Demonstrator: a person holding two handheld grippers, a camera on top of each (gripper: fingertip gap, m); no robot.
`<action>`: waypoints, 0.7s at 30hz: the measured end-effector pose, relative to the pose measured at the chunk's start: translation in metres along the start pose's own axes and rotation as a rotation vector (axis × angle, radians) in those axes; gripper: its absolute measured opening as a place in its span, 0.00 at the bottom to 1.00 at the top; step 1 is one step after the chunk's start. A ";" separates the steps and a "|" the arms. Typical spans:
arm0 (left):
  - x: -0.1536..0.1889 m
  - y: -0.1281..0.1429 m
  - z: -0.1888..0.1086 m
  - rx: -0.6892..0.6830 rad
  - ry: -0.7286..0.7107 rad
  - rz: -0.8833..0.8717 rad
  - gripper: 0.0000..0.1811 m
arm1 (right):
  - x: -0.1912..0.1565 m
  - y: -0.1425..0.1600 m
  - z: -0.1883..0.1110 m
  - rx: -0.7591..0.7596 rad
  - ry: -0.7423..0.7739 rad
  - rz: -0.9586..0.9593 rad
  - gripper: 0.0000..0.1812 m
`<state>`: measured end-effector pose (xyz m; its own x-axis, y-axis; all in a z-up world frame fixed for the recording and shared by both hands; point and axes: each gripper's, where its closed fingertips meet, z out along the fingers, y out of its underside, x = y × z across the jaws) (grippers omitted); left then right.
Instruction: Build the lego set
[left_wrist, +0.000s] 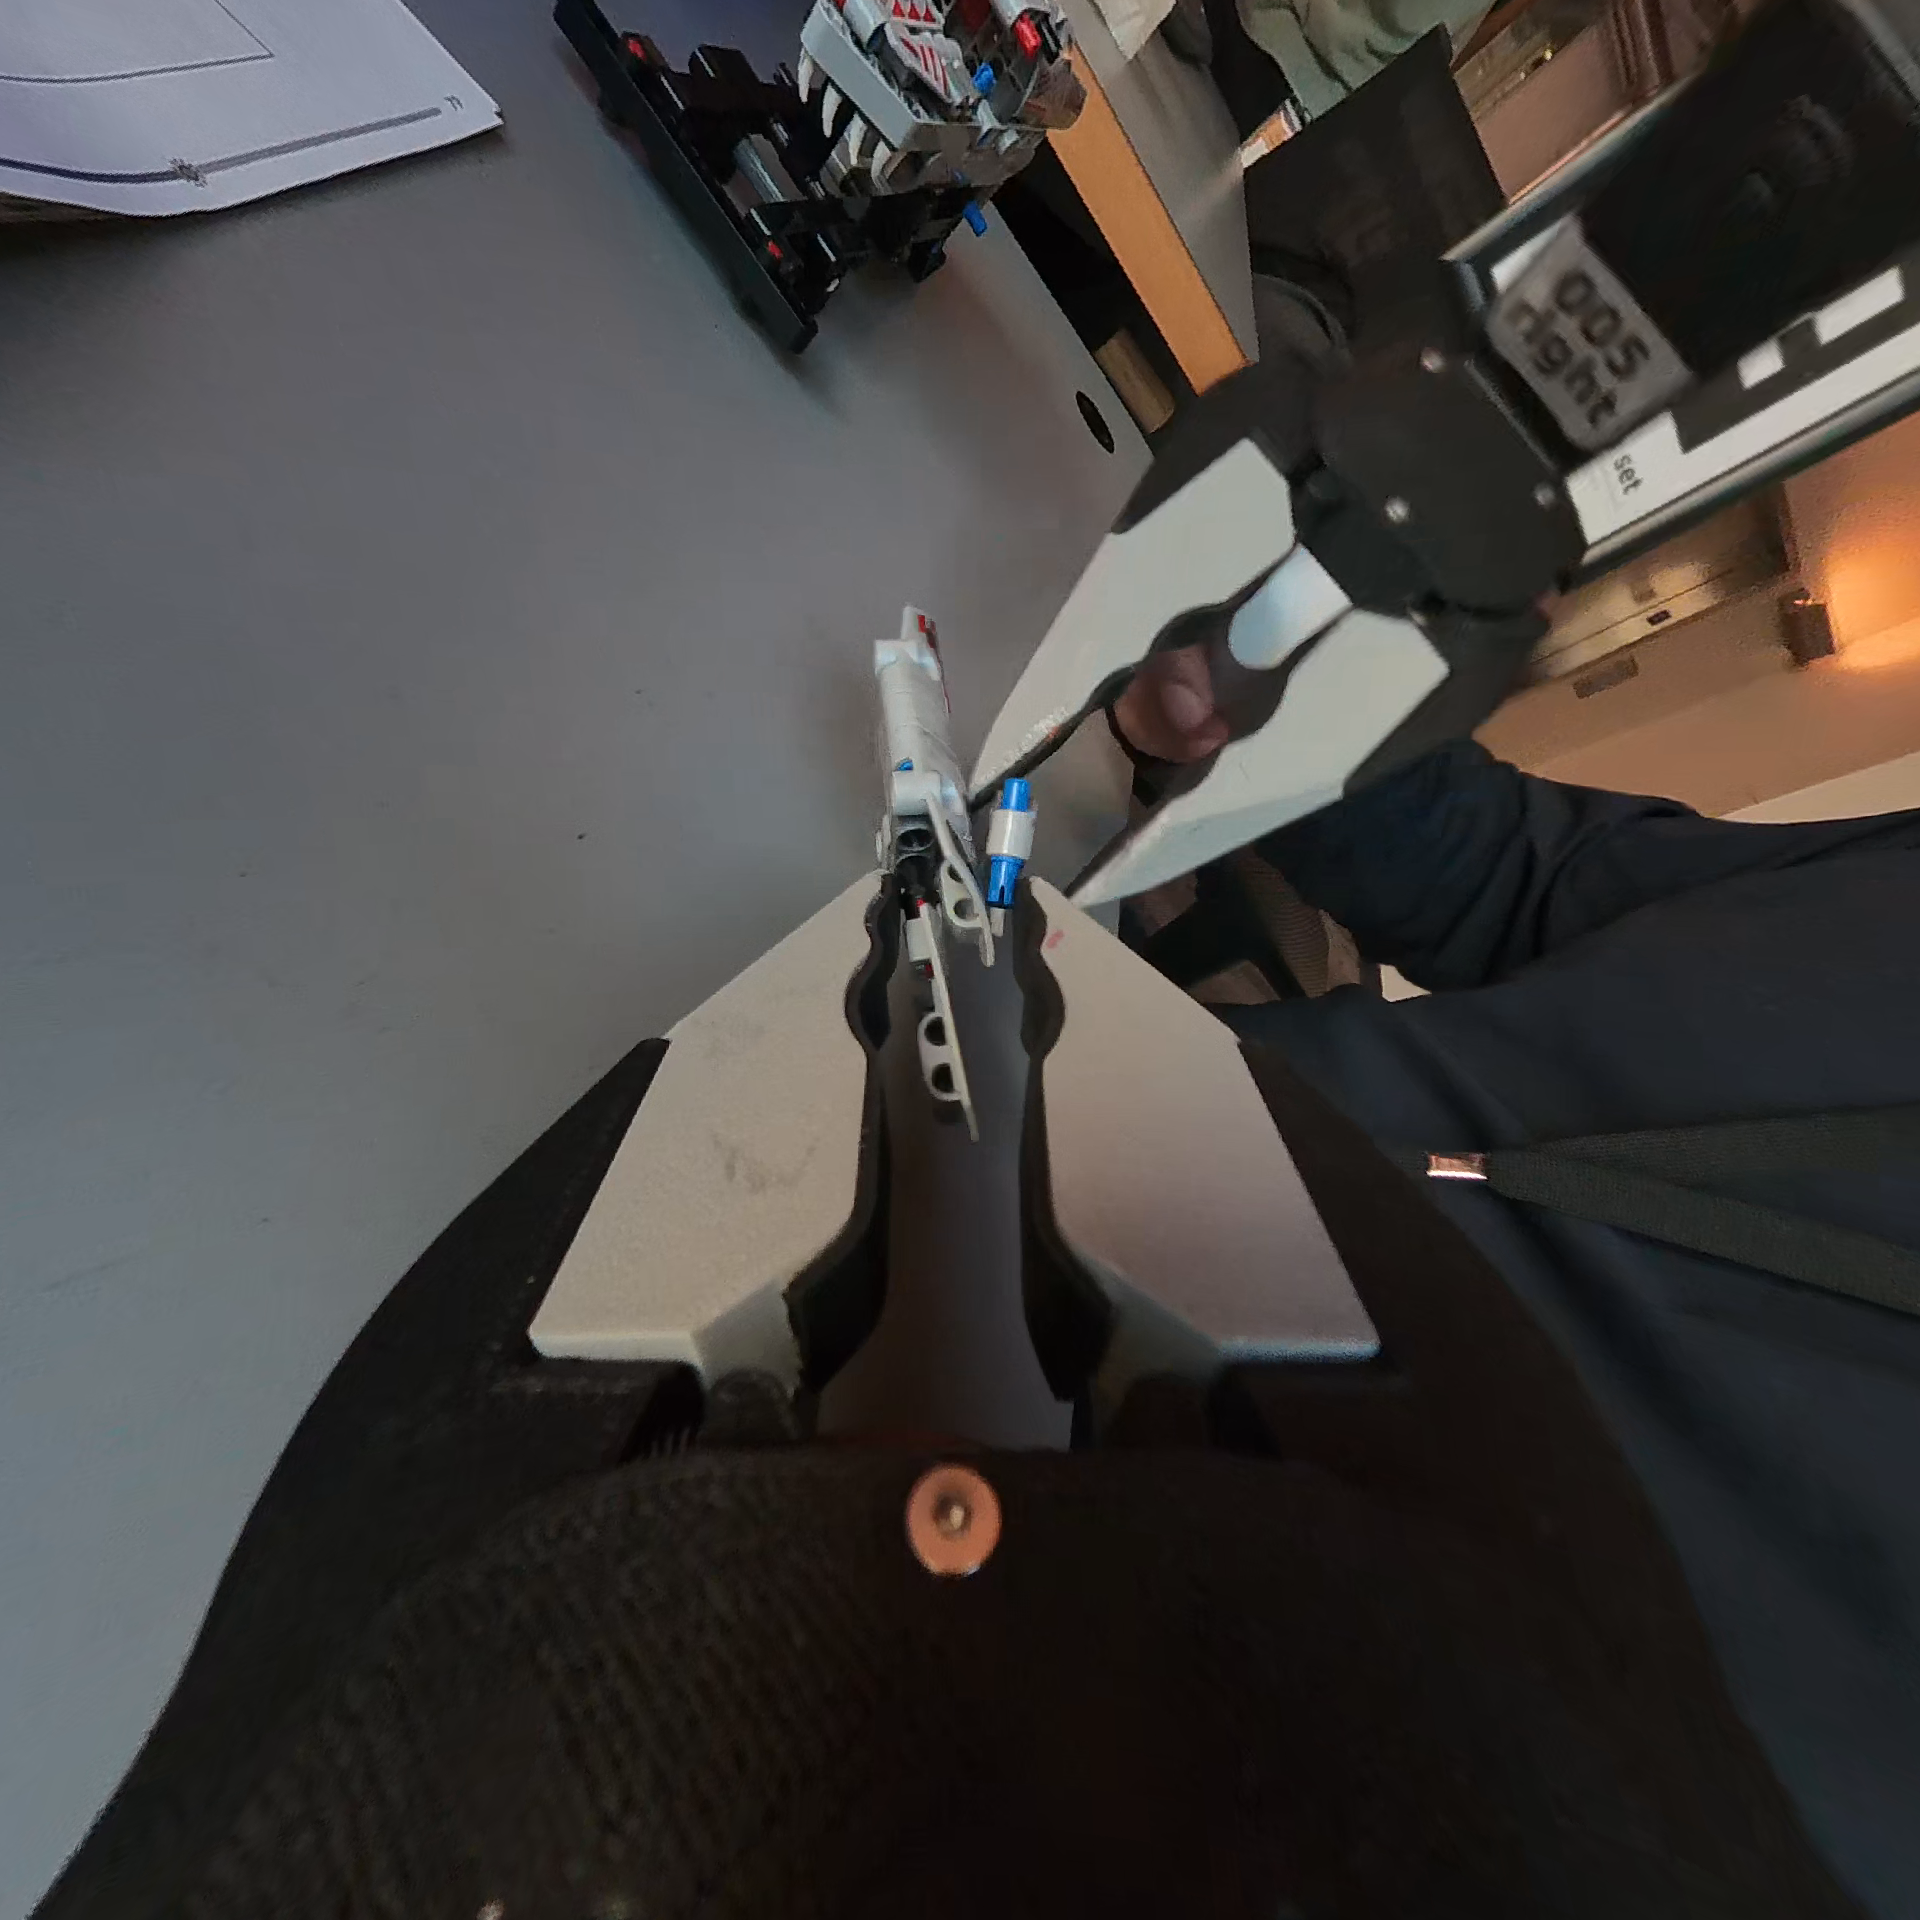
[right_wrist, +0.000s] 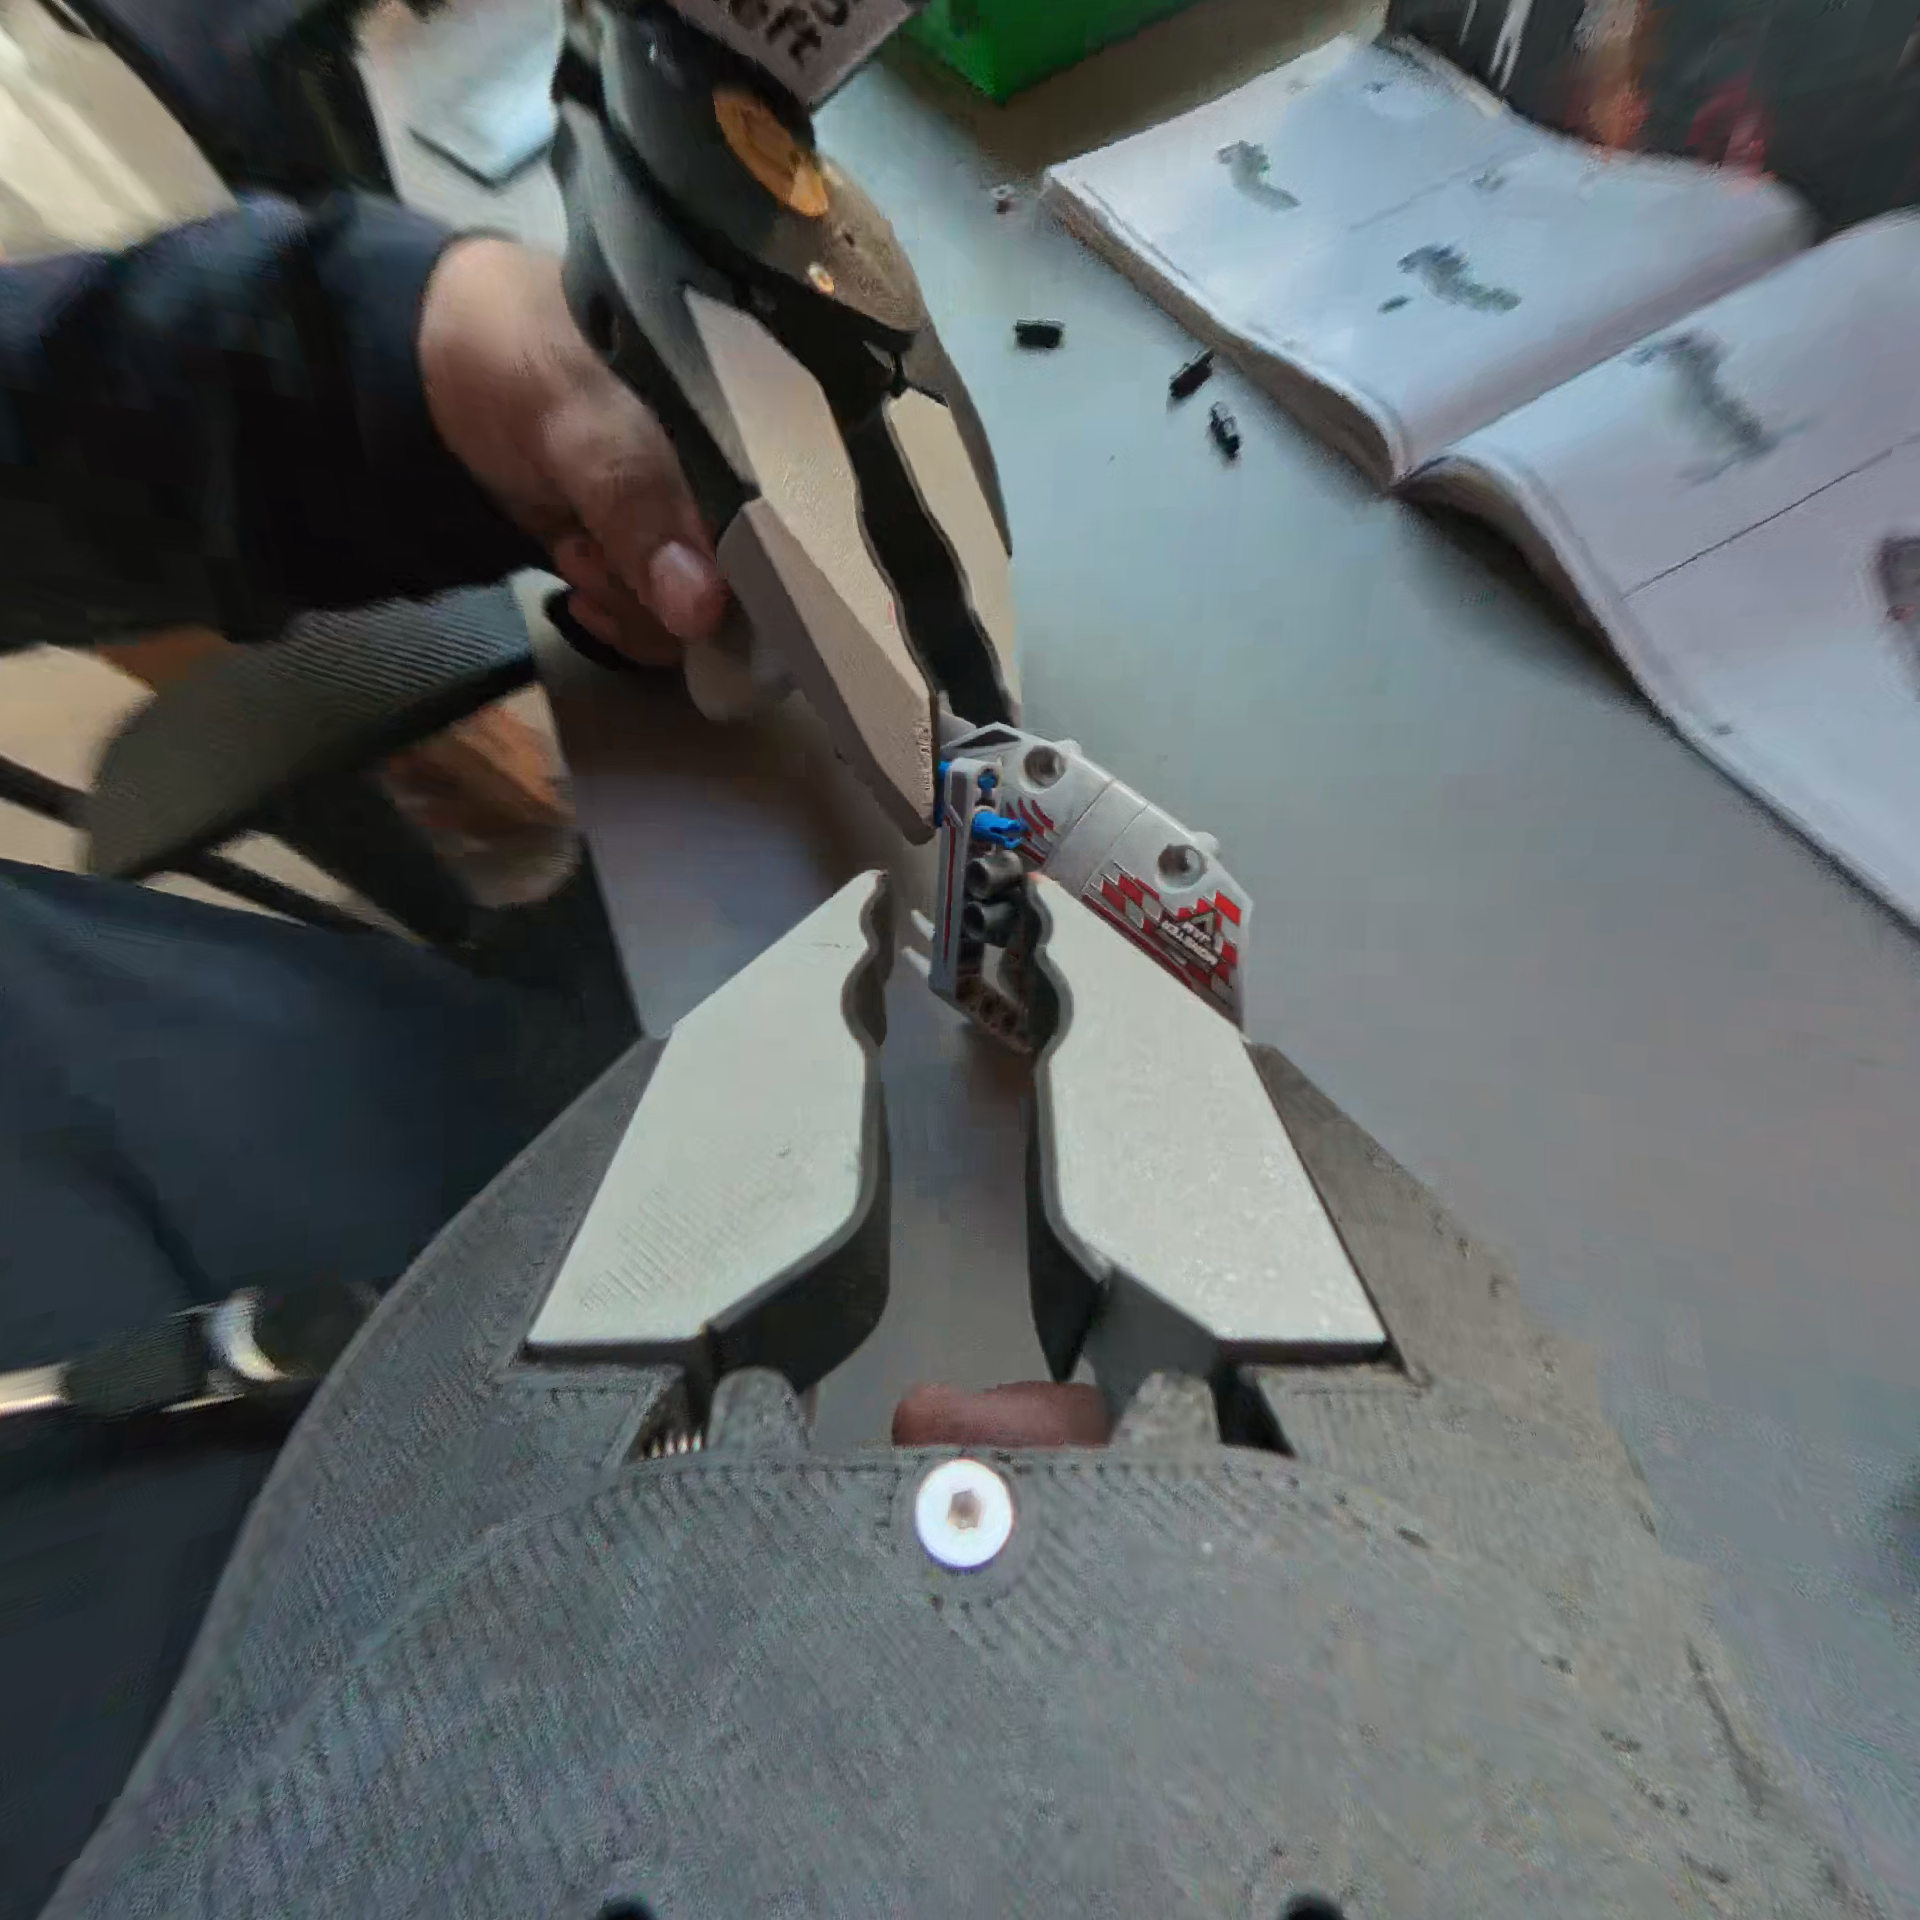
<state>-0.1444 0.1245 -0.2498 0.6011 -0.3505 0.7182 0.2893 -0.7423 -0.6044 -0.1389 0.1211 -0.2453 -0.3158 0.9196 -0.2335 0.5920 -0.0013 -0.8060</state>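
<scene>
A small lego sub-assembly of white curved panels with red decals, a grey beam and blue pins is held above the grey table. My left gripper is shut on its near end. In the right wrist view the assembly hangs from the left gripper's tips, with the decal panel pointing right. My right gripper is partly open, its fingers either side of the assembly's grey beam without clearly pinching it. In the left wrist view the right gripper straddles a blue-and-white pin piece.
A larger part-built model on a black frame stands at the table's far edge. An open instruction booklet lies to the right, with loose black pins beside it. A green box sits behind. The person's dark sleeve is close by. Left and right tips are no more than a few centimetres apart.
</scene>
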 end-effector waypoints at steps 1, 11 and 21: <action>0.001 0.000 0.000 -0.001 0.004 0.009 0.10 | 0.000 0.000 -0.001 -0.005 -0.062 0.069 0.09; 0.001 0.000 -0.001 0.002 0.006 0.007 0.10 | 0.001 0.001 0.002 -0.072 -0.104 -0.065 0.05; 0.004 -0.006 -0.011 0.063 0.055 -0.018 0.09 | -0.002 0.001 -0.002 0.027 -0.134 0.142 0.03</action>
<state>-0.1520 0.1211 -0.2391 0.5541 -0.3692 0.7461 0.3475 -0.7118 -0.6104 -0.1361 0.1204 -0.2446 -0.3272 0.8492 -0.4145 0.6182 -0.1394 -0.7735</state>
